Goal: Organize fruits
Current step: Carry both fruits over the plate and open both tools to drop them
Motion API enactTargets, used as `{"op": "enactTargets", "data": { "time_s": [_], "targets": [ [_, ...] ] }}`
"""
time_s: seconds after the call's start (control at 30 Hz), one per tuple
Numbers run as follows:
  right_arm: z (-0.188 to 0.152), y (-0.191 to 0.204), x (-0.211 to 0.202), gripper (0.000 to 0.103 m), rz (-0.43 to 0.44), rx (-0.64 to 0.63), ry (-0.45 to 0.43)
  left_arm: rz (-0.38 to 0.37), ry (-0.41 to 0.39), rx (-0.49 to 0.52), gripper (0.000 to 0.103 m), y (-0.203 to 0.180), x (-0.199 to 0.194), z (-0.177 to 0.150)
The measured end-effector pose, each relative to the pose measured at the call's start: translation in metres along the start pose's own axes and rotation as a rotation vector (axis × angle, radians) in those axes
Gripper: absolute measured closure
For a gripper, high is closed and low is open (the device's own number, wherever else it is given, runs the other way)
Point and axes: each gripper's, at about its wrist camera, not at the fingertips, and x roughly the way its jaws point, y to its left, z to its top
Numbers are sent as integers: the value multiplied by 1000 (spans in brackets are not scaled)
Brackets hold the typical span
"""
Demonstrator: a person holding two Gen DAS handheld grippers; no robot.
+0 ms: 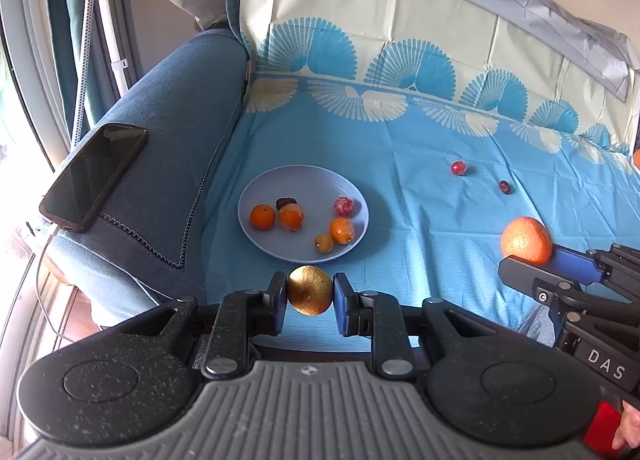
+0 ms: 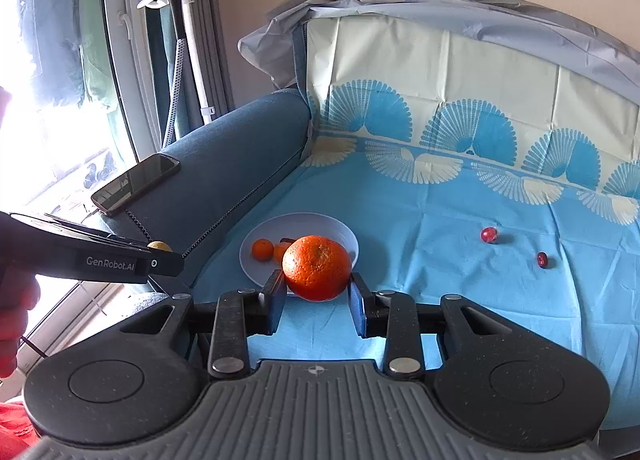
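My left gripper (image 1: 310, 292) is shut on a small golden-brown round fruit (image 1: 310, 290), held just in front of a pale blue plate (image 1: 256, 188). The plate holds several small oranges and a red plum (image 1: 343, 206). My right gripper (image 2: 317, 288) is shut on a large orange (image 2: 317, 267), held above the blue cloth near the plate (image 2: 340, 230). The orange also shows in the left wrist view (image 1: 526, 239). Two small red fruits (image 1: 458, 168) (image 1: 504, 187) lie on the cloth to the right; the right wrist view shows them too (image 2: 489, 234) (image 2: 542, 259).
A black phone (image 1: 94, 176) lies on the blue sofa armrest (image 1: 168, 164) left of the plate. The blue patterned cloth (image 1: 420, 220) covers the seat and backrest. A window and a white stand (image 2: 192, 40) are at the far left.
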Motion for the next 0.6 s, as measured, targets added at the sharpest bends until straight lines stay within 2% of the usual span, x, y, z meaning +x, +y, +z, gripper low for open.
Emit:
{"op": "enactTargets", "data": {
  "time_s": [0.6],
  "targets": [
    [-1,5,18,68,5,-17,57,3,43,-22,76,4,16,0]
  ]
}}
